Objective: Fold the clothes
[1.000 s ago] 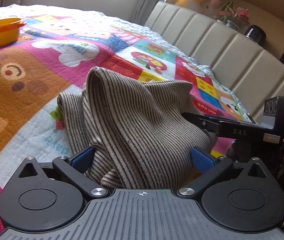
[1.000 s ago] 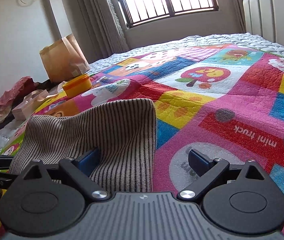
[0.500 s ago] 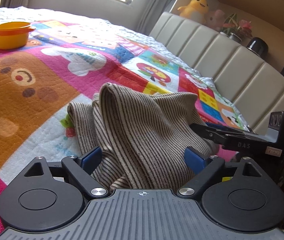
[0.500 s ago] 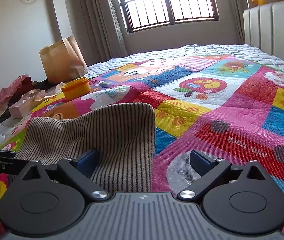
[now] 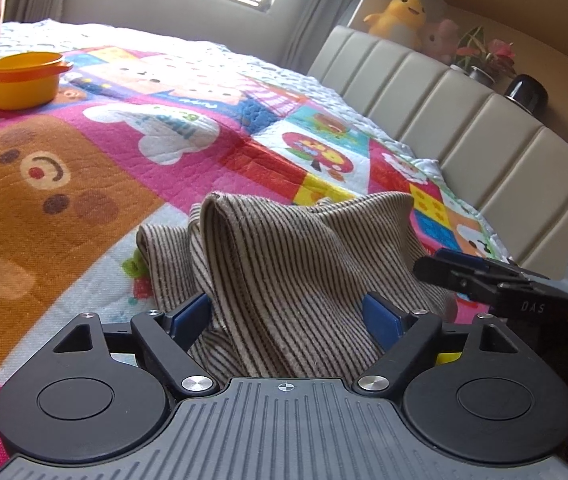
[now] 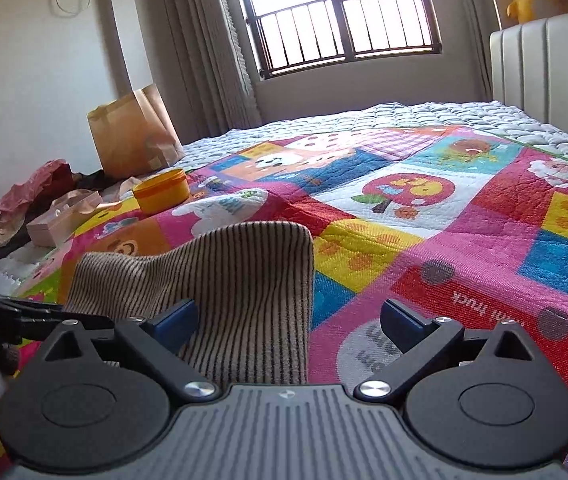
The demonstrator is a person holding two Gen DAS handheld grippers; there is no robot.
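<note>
Garment: we log one striped knit cloth [image 5: 284,272], bunched and raised off the bed's patchwork quilt [image 5: 96,184], peaked in two ridges.
Left tool [image 5: 286,316]: blue pads stand wide apart, cloth lying loose between them; we read it as not clamped.
Right tool [image 6: 288,320]: pads likewise spread; the cloth's edge drapes over the left pad only, nothing pinched.
Position: both tools sit close at the cloth's near hem, the right one visible beside it in the left view.
Surroundings: orange pot [image 5: 26,80] well apart on the quilt; padded headboard [image 5: 464,128] beyond.
Risk: we judge the heap may slump or crease unevenly, since neither tool holds it; closing on doubled layers would skew a fold.
</note>
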